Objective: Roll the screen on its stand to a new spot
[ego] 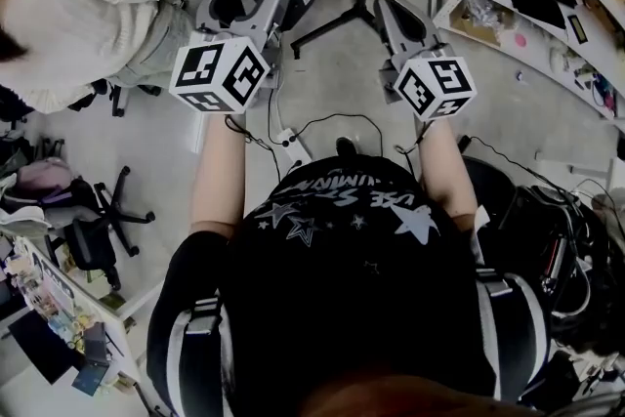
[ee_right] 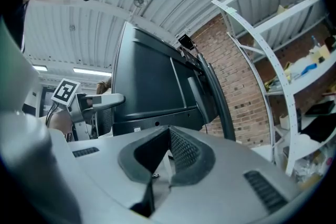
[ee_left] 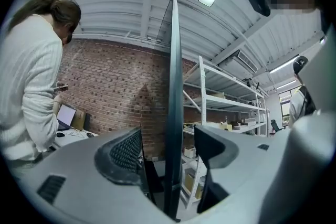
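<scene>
Nearest the head camera is the person's black star-printed T-shirt, with both bare forearms stretched forward over the pale grey floor. A white power strip with a black cable lies on that floor, between the arms.

The left gripper, grey with a black-and-white marker cube, is released. Its jaws stand wide apart on either side of the thin near edge of the large black flat screen, which is seen edge-on here. That edge rises between the two pads with a gap showing on both sides, so neither pad presses on it.

The right gripper, of the same make, is clenched on nothing, its tips meeting. The screen stands just beyond and to the left of those tips, its dark panel and lower bezel facing this gripper. I cannot tell whether the tips touch it.

From the head view the screen sits at the top of the picture, straight ahead of both grippers. The black legs of its stand spread over the floor between the two grippers.

Farther off, a person in a white sweater bends at a desk on the left. White metal shelving stands on the right, and a red brick wall closes the room behind.
</scene>
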{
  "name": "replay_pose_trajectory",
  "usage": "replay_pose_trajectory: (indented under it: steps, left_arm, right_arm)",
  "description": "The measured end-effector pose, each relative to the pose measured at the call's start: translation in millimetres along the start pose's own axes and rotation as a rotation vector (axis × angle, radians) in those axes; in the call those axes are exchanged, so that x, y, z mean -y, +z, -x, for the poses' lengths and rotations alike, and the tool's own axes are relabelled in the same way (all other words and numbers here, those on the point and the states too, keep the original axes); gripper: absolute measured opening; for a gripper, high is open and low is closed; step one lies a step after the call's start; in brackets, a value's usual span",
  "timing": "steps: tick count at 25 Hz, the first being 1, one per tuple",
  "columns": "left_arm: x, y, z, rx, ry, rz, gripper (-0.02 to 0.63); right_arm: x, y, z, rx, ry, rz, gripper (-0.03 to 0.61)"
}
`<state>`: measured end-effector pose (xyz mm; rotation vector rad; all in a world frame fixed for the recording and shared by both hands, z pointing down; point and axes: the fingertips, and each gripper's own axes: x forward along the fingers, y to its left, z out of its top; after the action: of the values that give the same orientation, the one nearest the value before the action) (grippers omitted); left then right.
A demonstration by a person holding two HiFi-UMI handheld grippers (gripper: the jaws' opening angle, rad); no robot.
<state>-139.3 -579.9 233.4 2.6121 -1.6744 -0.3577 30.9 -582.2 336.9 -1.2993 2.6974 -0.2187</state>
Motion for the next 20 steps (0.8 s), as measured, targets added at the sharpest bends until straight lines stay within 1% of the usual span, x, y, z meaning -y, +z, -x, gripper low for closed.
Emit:
replay_pose_trajectory:
  steps: [6,10,12,15,20]
  left_arm:
    - [-7.6,9.6,-17.2,0.025,0.036,-0.005,0.316]
    - [-7.7,10.2,-21.4,0.005,0.039,-0.026,0.313]
    - [-6.2,10.2,-20.4,-0.005,0.029,-0.026,0.294]
    - [-1.5,12.6,-15.5,-0.005,0.012,-0.03,0.213]
    - [-3.3,15.5,-6.6,-0.006,0.031,-0.05,0.202]
  right_arm:
    - [14.7,-1.3,-7.5,0.005,0.005,-0.001,0.006]
    - [20.8,-0.4,-7.0,0.011,0.003,0.003,0.007]
    - [19.3,0.6,-7.2,0.013,0.007,0.005,0.006]
    - [12.0,2.4,-8.6,0.012,0.017,0.012,0.006]
    - [-2.6,2.8,-12.1,0.013,0.037,0.023,0.007]
